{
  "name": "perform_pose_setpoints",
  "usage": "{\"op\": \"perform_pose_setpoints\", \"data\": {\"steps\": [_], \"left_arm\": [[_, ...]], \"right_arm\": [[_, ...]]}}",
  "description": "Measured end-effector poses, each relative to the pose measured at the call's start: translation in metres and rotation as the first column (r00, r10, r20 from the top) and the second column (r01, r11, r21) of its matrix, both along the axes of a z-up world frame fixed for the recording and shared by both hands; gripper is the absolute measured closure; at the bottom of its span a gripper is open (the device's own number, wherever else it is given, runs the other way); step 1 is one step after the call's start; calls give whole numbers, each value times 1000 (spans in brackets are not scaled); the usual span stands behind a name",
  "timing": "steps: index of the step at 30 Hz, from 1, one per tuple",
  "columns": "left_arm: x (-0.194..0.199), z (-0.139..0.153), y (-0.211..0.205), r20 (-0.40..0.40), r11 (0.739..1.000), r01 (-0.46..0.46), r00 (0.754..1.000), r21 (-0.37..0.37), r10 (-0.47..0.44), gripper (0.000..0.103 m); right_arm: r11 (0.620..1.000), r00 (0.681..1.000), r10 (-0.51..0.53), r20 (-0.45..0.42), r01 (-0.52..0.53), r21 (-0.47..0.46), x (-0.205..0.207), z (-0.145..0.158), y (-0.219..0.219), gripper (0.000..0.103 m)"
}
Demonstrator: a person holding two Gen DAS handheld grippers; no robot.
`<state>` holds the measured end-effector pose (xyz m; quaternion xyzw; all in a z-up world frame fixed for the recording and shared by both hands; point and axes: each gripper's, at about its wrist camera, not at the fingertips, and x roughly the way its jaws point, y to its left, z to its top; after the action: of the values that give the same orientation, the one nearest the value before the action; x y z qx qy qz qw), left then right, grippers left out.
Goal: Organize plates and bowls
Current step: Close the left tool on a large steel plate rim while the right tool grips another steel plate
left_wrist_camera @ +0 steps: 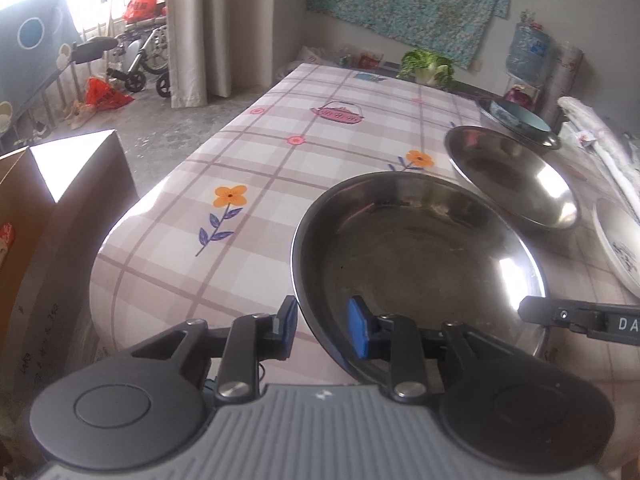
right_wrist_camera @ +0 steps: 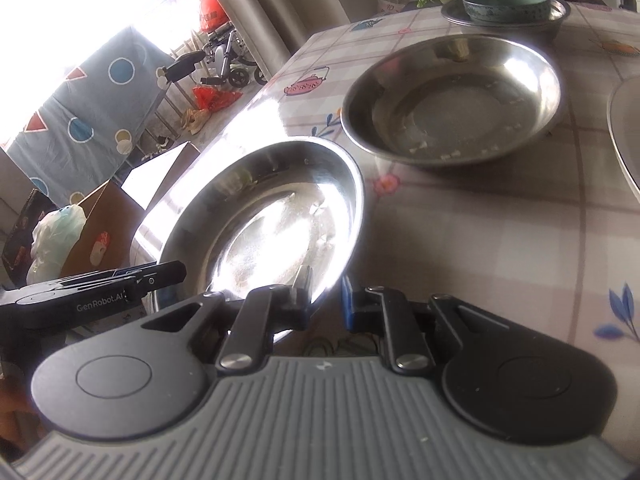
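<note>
We have the near steel plate (left_wrist_camera: 416,256) by its rim from both sides, tilted over the table (left_wrist_camera: 248,152) edge. The right gripper (right_wrist_camera: 326,300) has its jaws narrow, pinching the rim; the left gripper (left_wrist_camera: 324,328) straddles the rim with jaws half-wide, and the pads seem not to press. We judge the plate light, rigid and slippery: thin polished metal, shallow and round, best gripped at the rolled rim. A second steel plate (right_wrist_camera: 452,96) lies beyond, apart.
</note>
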<state>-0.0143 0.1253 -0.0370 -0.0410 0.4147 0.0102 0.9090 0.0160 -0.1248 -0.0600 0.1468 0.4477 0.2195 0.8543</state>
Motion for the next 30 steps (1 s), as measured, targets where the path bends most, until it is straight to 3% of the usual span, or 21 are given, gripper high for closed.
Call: {"op": "perform_pose_setpoints", "data": {"steps": [2, 5, 7, 11, 14, 26, 30], "left_arm": [[-3, 1, 1, 14, 1000, 11, 1000, -17, -11, 51], [0, 2, 4, 43, 999, 26, 999, -48, -24, 43], [6, 1, 6, 47, 996, 40, 998, -76, -37, 36], [22, -5, 9, 27, 988, 51, 999, -146, -47, 28], [29, -10, 9, 9, 982, 57, 998, -181, -57, 28], [35, -21, -8, 4, 963, 165, 986, -215, -168, 25], [40, -28, -4, 11, 948, 168, 985, -270, -172, 16]], "right_arm": [[1000, 1000, -6, -9, 6, 22, -5, 0, -5, 87], [999, 1000, -22, -20, 23, 44, -5, -1, -10, 83], [998, 999, -33, -35, 35, 54, -3, -5, -12, 65], [993, 999, -37, -39, 41, 110, -2, -9, -14, 46], [985, 999, -25, -44, 32, 167, 0, -11, -15, 30], [985, 997, -57, -52, 65, 161, 7, -9, -23, 26], [979, 996, -65, -58, 75, 191, 10, -13, -24, 22]]}}
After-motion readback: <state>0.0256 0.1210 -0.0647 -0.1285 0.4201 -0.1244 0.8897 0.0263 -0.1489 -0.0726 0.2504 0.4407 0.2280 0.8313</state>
